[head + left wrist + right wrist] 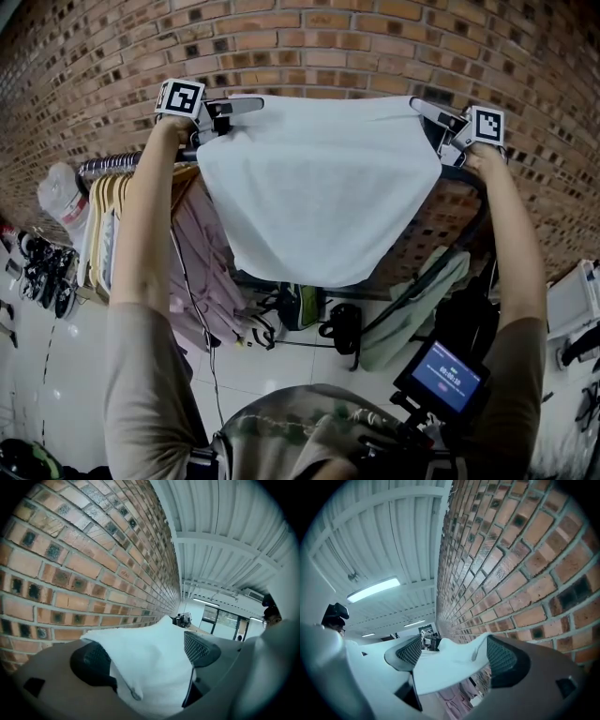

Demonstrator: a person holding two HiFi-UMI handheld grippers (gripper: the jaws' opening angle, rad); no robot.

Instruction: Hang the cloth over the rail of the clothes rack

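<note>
One white fabric cloth (319,187) lies loose between the parted jaws of the left hand-held gripper (145,656) and right hand-held gripper (457,656). A red brick wall (328,42) stands behind, and pink hanging garments (202,248) crowd the metal rail (108,166).

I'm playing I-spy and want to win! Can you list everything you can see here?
Cloth: one, white, spread between the two grippers.
Rail: one, silvery, left side.
Hanging clothes: several, pink and cream, on the rail.
Wall: one, red-brown brick, behind everything.
Shoes: several, dark, floor at far left.
Screen: one, blue, bottom right.
Arms: two, bare, raised.
Left gripper: one, grey, fingers open, cloth between them.
Right gripper: one, grey, fingers open, cloth between them.
</note>
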